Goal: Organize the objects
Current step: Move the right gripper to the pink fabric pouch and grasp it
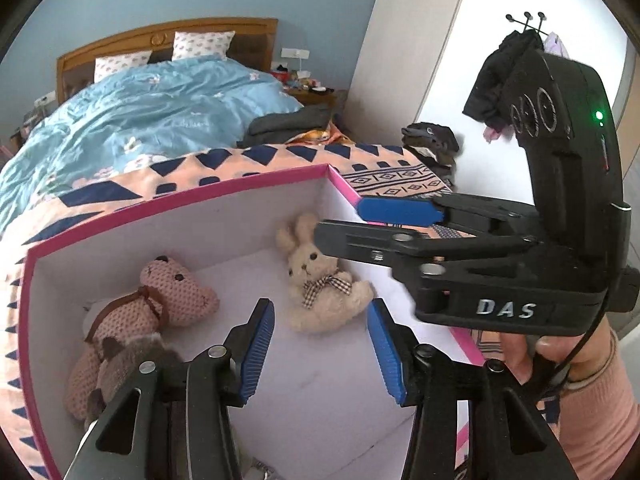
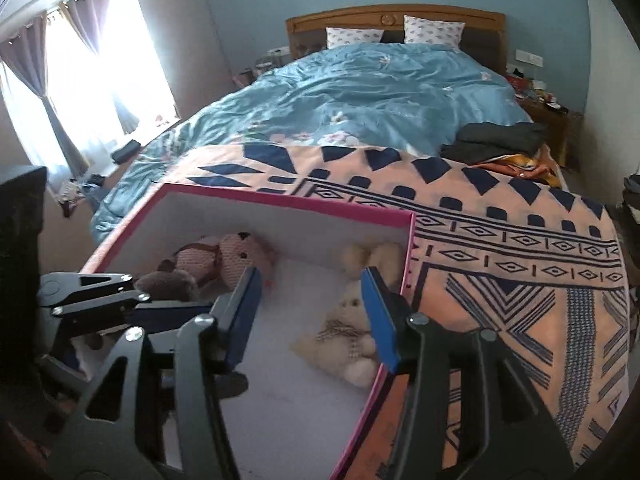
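Observation:
A white box with a pink rim (image 1: 240, 178) (image 2: 280, 200) stands on the patterned blanket. Inside it lie a pink knitted bear (image 1: 176, 296) (image 2: 236, 256), a cream rabbit with a checked bow (image 1: 316, 280) (image 2: 348, 308), and a grey-brown plush (image 1: 132, 360) (image 2: 168, 280) on the bear's body. My left gripper (image 1: 320, 310) hangs open over the box floor, nothing between its blue pads. My right gripper (image 1: 340, 222) (image 2: 310, 276) reaches in over the box's right wall above the rabbit, open and holding nothing. The left gripper's fingers (image 2: 92, 292) show at the box's left side.
The peach and navy blanket (image 2: 500, 260) covers the bed's foot, with a blue duvet (image 2: 380, 92) behind it. Folded dark clothes (image 2: 496, 140) lie at the bed's right edge. A hand in a pink sleeve (image 1: 592, 400) holds the right gripper. A coat rack (image 1: 524, 40) stands far right.

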A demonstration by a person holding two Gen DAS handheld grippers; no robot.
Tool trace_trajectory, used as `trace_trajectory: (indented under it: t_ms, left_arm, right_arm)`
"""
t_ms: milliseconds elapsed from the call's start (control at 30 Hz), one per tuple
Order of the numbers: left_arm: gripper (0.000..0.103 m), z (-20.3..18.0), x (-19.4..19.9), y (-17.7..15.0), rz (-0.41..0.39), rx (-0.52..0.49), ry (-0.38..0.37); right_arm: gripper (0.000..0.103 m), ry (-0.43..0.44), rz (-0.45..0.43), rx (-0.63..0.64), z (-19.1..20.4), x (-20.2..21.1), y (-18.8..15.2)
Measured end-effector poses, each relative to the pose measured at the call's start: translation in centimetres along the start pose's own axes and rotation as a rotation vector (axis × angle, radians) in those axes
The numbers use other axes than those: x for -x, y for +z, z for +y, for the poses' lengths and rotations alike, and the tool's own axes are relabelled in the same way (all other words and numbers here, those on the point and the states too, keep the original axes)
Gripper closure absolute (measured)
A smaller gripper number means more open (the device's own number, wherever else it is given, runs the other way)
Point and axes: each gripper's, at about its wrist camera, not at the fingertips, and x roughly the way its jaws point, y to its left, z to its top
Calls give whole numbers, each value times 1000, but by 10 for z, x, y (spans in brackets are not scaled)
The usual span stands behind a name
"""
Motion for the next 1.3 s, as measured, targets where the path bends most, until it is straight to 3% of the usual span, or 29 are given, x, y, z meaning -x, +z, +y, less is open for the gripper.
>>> trace_trajectory:
  t_ms: [100,367,533,767,1033,1300]
  left_arm:
    - [41,-3,15,-8,-40,-19,-12]
    - [34,-21,79,-51,-153,-93,-57]
    - [31,-28,105,-87,-172,-102,-68]
    - [31,-22,96,-148,-71,-43,-106]
    - [31,-18,83,-202,15,55,-153]
    - [31,-17,80,-233,67,87,-131]
  right_arm:
    - [49,25,-10,1,4,14,-10]
    - [47,146,-80,39,31,69,-39]
    - [42,228,-104,89,56,102,-72]
    - [41,340,-19,118,83,106,-124]
    - [42,393,118,90,101,76,-180]
    - [41,392,206,-5,99,49,-212]
